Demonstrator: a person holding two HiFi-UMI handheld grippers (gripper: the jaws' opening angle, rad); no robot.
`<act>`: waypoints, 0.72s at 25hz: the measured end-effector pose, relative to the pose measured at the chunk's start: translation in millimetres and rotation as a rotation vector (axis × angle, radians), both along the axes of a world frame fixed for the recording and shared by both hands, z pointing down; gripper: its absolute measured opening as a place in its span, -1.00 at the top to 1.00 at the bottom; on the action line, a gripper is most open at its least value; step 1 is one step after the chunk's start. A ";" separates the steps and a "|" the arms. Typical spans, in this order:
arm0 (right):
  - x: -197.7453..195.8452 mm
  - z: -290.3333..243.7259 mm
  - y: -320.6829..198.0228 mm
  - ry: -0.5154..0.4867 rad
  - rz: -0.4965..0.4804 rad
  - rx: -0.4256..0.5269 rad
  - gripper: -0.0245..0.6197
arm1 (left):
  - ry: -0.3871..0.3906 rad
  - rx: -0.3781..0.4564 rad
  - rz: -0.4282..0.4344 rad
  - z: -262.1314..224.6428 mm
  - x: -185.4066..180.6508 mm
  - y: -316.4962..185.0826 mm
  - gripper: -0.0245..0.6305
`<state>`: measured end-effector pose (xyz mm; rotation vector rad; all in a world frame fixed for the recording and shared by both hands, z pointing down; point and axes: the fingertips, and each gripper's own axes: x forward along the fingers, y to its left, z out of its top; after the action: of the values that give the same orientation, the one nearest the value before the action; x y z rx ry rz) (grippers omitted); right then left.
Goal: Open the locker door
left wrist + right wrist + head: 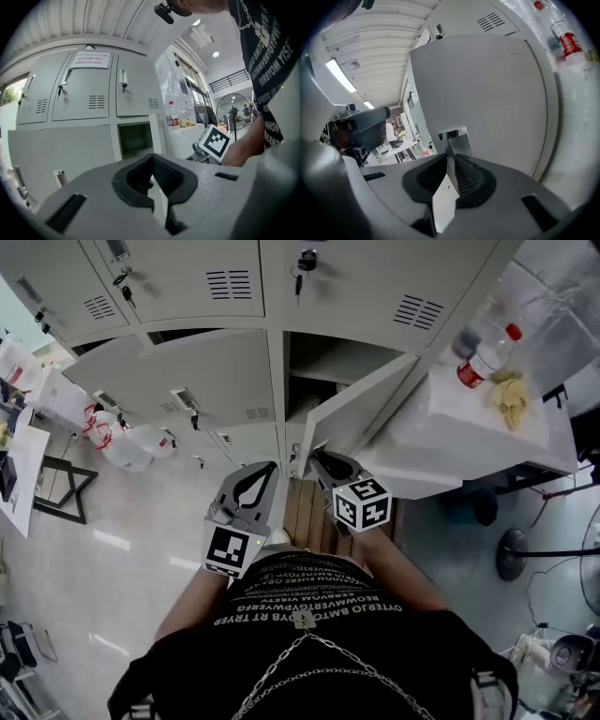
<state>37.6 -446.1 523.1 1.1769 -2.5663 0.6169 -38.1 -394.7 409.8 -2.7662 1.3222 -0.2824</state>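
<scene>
The grey locker door [352, 413] of the middle compartment [328, 362] stands partly swung out towards me. My right gripper [314, 457] sits at the door's lower edge. In the right gripper view its jaws [451, 176] are closed on the door's shiny metal handle tab [452, 136], which runs between the pads, with the door face [487, 93] filling the view behind. My left gripper [267, 467] hangs just left of the door, shut and holding nothing. The left gripper [152, 171] points at the open compartment [135, 139] and the door's edge [157, 133].
A white counter [450, 442] at the right carries a red-labelled bottle [483, 360] and a yellow cloth [511, 399]. White jugs [131, 444] lie on the floor at the left. A fan base [511, 554] stands at the right. Wooden slats [305, 512] lie underfoot.
</scene>
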 end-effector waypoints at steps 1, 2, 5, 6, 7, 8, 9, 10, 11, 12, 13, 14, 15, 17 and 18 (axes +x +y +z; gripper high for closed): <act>6.4 -0.3 7.0 -0.008 0.000 -0.003 0.78 | -0.003 0.000 0.007 -1.5 7.7 4.9 0.92; 13.7 -0.9 12.9 -0.013 0.003 -0.003 0.78 | -0.005 0.000 0.013 -2.8 15.4 9.7 0.92; 40.0 -4.1 24.7 -0.023 0.028 0.009 0.94 | -0.012 0.001 0.021 -5.2 35.0 24.9 0.92; 48.1 -5.4 27.8 -0.024 0.030 0.013 0.94 | -0.014 0.001 0.020 -5.3 39.9 30.0 0.92; 55.4 -6.9 31.1 -0.023 0.029 0.017 0.94 | -0.016 0.002 0.018 -5.0 44.2 34.7 0.92; 61.8 -8.4 34.9 -0.020 0.027 0.022 0.94 | -0.018 0.002 0.015 -4.5 47.8 39.1 0.92; 67.2 -9.4 39.4 -0.017 0.025 0.027 0.94 | -0.020 0.001 0.012 -3.8 51.1 43.4 0.92; 71.4 -9.5 44.9 -0.016 0.022 0.028 0.92 | -0.020 -0.001 0.008 -3.2 54.1 48.0 0.92; 74.0 -8.6 51.1 -0.018 0.017 0.026 0.89 | -0.020 -0.004 0.005 -2.8 57.1 52.7 0.92; 74.7 -6.8 57.4 -0.023 0.007 0.021 0.81 | -0.020 -0.006 0.003 -2.4 59.9 57.5 0.92; 73.9 -4.5 63.2 -0.031 -0.007 0.015 0.66 | -0.022 -0.008 0.002 -1.8 62.4 62.0 0.92; 72.2 -1.4 67.9 -0.038 -0.020 0.007 0.44 | -0.026 -0.010 0.001 -0.6 64.5 66.3 0.92; 70.4 2.3 71.4 -0.041 -0.028 -0.002 0.26 | -0.029 -0.013 -0.001 1.2 66.1 70.2 0.92; 68.0 10.3 75.1 -0.037 -0.029 -0.015 0.13 | -0.032 -0.022 -0.008 6.2 67.5 77.8 0.92; 66.8 13.8 75.3 -0.031 -0.027 -0.021 0.13 | -0.032 -0.028 -0.013 8.8 67.1 81.4 0.92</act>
<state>104.4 -370.8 536.8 1.1333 -2.5901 0.6590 29.0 -313.3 418.6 -2.7643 1.3390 -0.3467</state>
